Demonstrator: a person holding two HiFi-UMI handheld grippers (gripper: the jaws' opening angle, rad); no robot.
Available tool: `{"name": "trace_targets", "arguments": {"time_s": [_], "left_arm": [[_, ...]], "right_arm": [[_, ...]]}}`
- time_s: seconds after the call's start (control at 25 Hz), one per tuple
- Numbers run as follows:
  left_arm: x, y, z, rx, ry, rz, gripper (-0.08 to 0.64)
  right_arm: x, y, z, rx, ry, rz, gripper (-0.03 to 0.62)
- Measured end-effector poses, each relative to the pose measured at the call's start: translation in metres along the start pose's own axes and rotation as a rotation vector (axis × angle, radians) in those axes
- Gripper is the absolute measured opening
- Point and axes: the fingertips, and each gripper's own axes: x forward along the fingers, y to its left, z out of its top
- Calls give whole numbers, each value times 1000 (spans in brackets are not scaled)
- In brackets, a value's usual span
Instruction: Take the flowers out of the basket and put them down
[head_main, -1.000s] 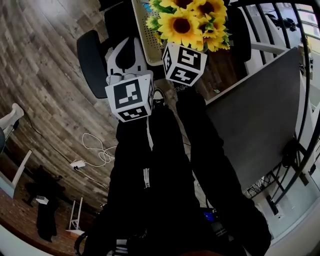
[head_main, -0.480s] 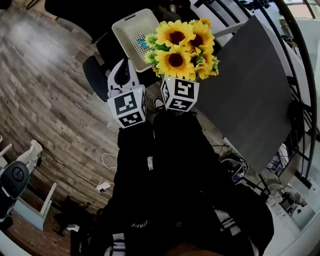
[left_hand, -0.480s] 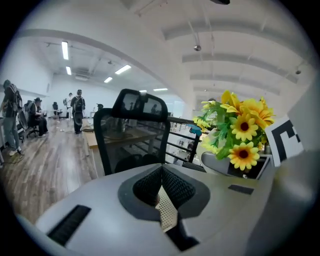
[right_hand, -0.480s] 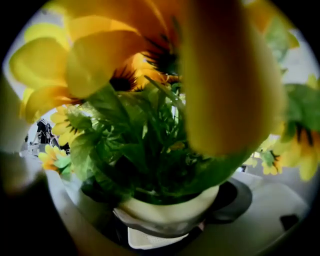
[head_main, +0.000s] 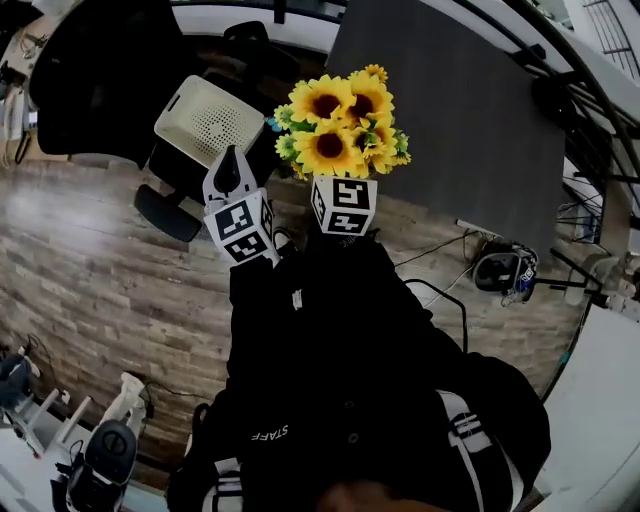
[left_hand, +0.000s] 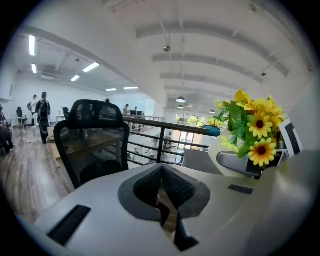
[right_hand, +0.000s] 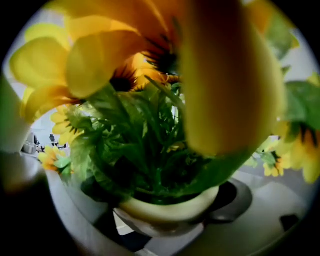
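Note:
A bunch of yellow sunflowers (head_main: 338, 125) in a small cream pot (right_hand: 170, 212) is held up in the air by my right gripper (head_main: 340, 172), whose jaws are shut on the pot. In the right gripper view (right_hand: 167, 222) petals and green leaves fill nearly everything. The white perforated basket (head_main: 208, 120) lies to the left of the flowers on a dark chair, apart from them. My left gripper (head_main: 228, 172) hovers beside the flowers, shut, with nothing between its jaws (left_hand: 162, 172). In the left gripper view the sunflowers (left_hand: 252, 131) show at the right.
A dark grey table top (head_main: 455, 110) stretches behind and to the right of the flowers. A black office chair (left_hand: 92, 142) and a railing (left_hand: 165, 135) stand ahead of the left gripper. Wooden floor (head_main: 90, 260) with cables (head_main: 440, 290) lies below.
The flowers, held in the right gripper, have moved away from the basket, which now sits further left of them. The head view has swung round, with more of the grey table behind.

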Motion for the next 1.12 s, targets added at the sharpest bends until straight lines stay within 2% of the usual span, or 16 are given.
{"name": "trace_targets", "arguments": {"time_s": [0.24, 0.48, 0.84, 1.12], "left_arm": [[19, -113, 8, 60, 11, -161, 2], [37, -221, -13, 145, 41, -267, 2], [96, -277, -71, 241, 136, -402, 2], [128, -300, -122, 244, 215, -400, 2]], "right_arm": [[-49, -111, 11, 19, -23, -168, 522], [-88, -213, -13, 67, 1, -294, 522], [-54, -266, -83, 101, 89, -386, 522], [-29, -296, -138, 124, 134, -395, 522]]}}
